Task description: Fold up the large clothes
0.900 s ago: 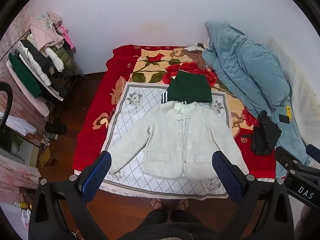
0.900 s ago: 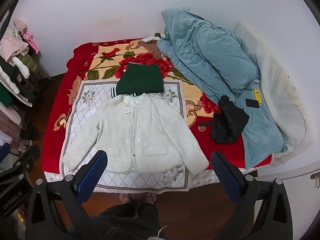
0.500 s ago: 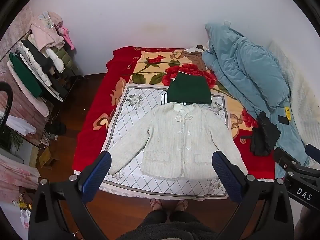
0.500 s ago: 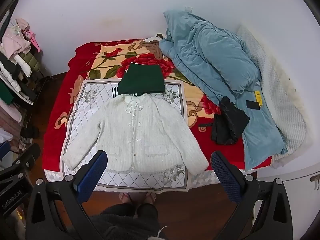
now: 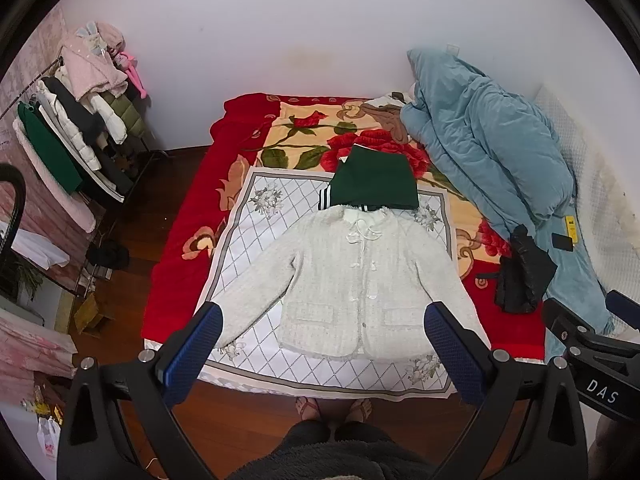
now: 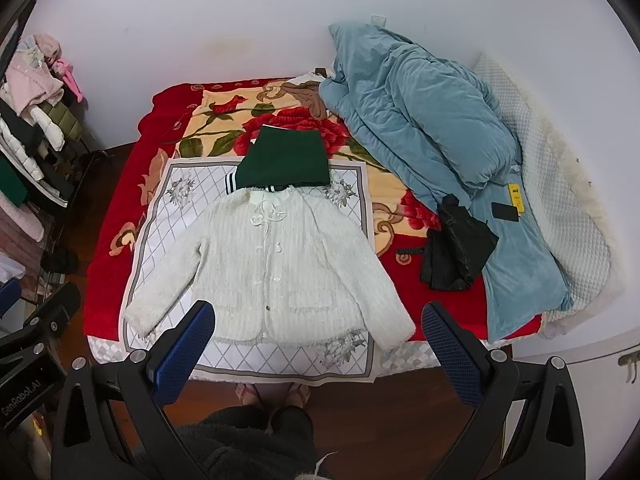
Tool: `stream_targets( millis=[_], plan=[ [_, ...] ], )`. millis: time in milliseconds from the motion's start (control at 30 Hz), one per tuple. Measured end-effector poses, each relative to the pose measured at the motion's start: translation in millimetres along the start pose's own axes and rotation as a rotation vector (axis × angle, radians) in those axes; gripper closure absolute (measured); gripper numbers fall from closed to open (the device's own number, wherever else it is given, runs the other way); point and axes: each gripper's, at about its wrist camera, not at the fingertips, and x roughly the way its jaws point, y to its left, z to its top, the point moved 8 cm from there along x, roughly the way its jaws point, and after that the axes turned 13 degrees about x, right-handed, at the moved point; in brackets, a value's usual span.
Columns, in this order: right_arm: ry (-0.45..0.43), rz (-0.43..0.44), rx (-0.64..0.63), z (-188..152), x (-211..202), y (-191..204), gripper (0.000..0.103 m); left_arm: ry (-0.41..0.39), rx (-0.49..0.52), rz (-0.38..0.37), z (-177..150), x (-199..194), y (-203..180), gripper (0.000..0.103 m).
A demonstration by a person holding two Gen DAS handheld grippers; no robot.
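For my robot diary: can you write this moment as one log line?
stage: before folding | white jacket: spread flat | left gripper: open, empty | right gripper: open, empty

Both pictures are bright and the light is soft and even. It is hard to tell where the light comes from. Shadows are faint, with only a thin dark line under the near edge of the bed. Nothing shines or glares. The far wall looks plain pale grey-white. The middle is sharp: the knit of the white jacket shows clearly. The round lens bends everything, so straight lines curve near the edges. The corners are black. The clothes rack on the left looks stretched and a bit soft.
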Motion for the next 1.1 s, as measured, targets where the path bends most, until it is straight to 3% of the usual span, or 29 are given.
stream_targets(
  millis=[1100],
  plan=[
    [0.026,-0.001,-0.019,-18.1,8.9,-6.2,0.0,0.056,0.0,-0.01,-18.9,7.7,-6.6,0.0]
  ],
)
